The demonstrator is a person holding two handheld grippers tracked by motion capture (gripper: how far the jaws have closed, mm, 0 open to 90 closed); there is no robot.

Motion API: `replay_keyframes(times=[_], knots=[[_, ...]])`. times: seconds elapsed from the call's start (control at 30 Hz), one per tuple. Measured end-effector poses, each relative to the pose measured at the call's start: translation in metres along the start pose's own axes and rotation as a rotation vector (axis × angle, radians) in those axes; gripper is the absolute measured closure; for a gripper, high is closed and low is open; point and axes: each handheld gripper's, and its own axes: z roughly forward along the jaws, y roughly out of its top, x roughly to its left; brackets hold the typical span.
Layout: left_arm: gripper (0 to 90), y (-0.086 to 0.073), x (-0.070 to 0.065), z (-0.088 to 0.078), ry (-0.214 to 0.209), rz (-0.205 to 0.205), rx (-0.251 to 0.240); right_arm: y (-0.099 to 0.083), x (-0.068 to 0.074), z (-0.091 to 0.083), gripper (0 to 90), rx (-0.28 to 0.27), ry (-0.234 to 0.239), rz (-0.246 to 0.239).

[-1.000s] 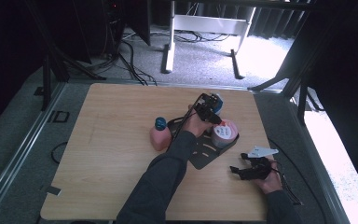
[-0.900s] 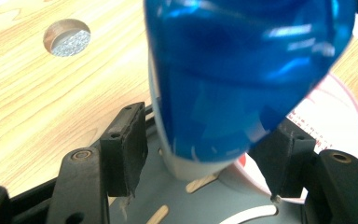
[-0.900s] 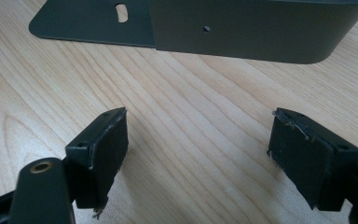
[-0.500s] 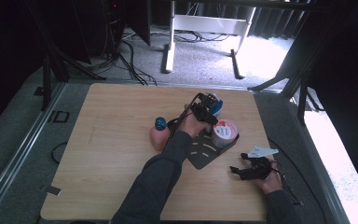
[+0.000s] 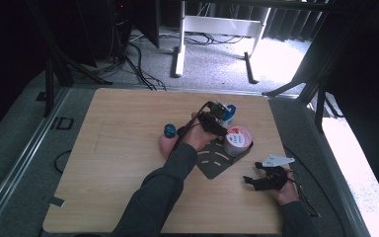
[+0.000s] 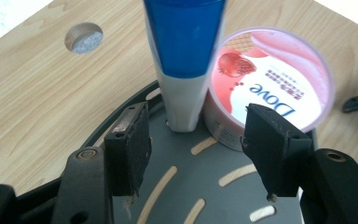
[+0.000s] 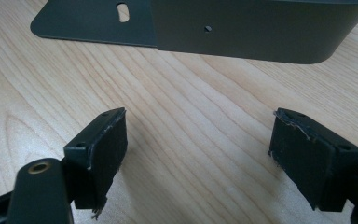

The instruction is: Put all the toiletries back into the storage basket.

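Wood-grain table (image 5: 118, 148) on grey carpet (image 5: 212, 64).

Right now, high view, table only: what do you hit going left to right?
Pink bottle with blue cap → left gripper → pink Dove tub → right gripper. The blue-and-white tube overlaps the left gripper, so it is left out.

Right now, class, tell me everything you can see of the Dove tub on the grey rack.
The Dove tub is a low round container with a pink lid showing a strawberry, a wafer pattern and the brand name. It looks like plastic, lid on, standing upright on the slotted dark grey rack. The blue-capped white tube stands right beside it.
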Motion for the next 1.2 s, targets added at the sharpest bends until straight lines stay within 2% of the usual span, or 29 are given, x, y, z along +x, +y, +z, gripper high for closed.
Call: replay_keyframes(times=[0.23, 0.3, 0.47, 0.57, 0.67, 0.83, 0.97, 1.1, 1.2], knots=[[40.6, -0.005, 0.0, -0.012, -0.01, 0.014, -0.012, 0.0, 0.0, 0.0, 18.7, 0.001, -0.001, -0.001], [40.0, -0.006, -0.001, -0.016, -0.026, 0.035, -0.017, 0.0, 0.0, 0.0, 18.7, 0.001, -0.001, -0.001], [39.2, -0.012, -0.001, -0.026, -0.026, 0.072, -0.021, 0.0, 0.0, 0.0, 18.7, 0.0, 0.0, -0.001], [38.8, -0.015, 0.001, -0.031, -0.026, 0.081, -0.031, 0.0, 0.0, 0.0, 18.7, 0.001, -0.001, -0.001], [39.3, -0.021, 0.003, -0.035, -0.048, 0.071, -0.069, 0.0, 0.001, 0.0, 18.7, 0.001, -0.002, -0.001], [39.0, -0.027, 0.006, -0.04, -0.048, 0.077, -0.091, 0.0, 0.0, 0.0, 18.6, 0.002, -0.002, -0.002], [38.5, -0.03, 0.007, -0.045, -0.04, 0.098, -0.11, 0.0, 0.001, 0.0, 18.6, 0.003, -0.002, -0.003], [37.8, -0.033, 0.006, -0.051, 0.002, 0.139, -0.124, 0.0, 0.0, 0.0, 18.6, 0.002, -0.002, -0.004], [37.4, -0.036, 0.006, -0.055, 0.006, 0.154, -0.131, 0.0, 0.001, 0.0, 18.6, 0.002, -0.001, -0.006]])
